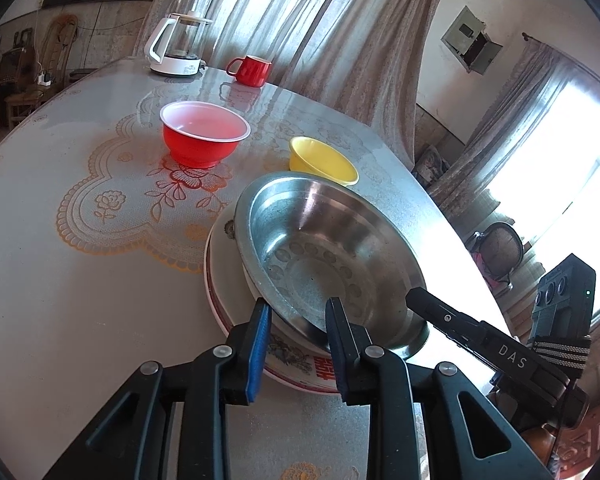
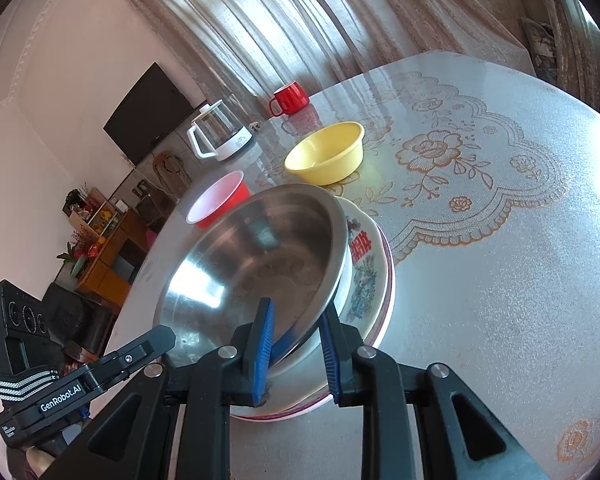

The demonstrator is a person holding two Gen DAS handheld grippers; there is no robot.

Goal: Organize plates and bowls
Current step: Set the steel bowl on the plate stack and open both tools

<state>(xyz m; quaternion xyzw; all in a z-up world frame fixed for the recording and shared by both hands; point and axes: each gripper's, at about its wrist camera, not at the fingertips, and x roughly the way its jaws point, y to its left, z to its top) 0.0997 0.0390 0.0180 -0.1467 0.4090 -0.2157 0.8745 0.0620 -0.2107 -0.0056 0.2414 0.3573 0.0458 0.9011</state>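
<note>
A steel bowl (image 1: 324, 248) rests tilted on a stack of white patterned plates (image 1: 228, 280). My left gripper (image 1: 298, 320) stands with its jaws apart astride the bowl's near rim. My right gripper (image 2: 296, 320) likewise has its jaws apart astride the bowl's (image 2: 252, 264) opposite rim, above the plates (image 2: 364, 272). A red bowl (image 1: 204, 132) and a yellow bowl (image 1: 322, 160) stand farther back on the table; both show in the right wrist view, the red bowl (image 2: 220, 200) behind the steel bowl and the yellow bowl (image 2: 326, 152) beyond it.
A red mug (image 1: 250, 70) and a glass kettle (image 1: 178, 46) stand at the table's far edge by the curtain. The round table (image 1: 80, 300) has a lace-pattern cover. Its edge runs close to the right of the steel bowl in the left wrist view.
</note>
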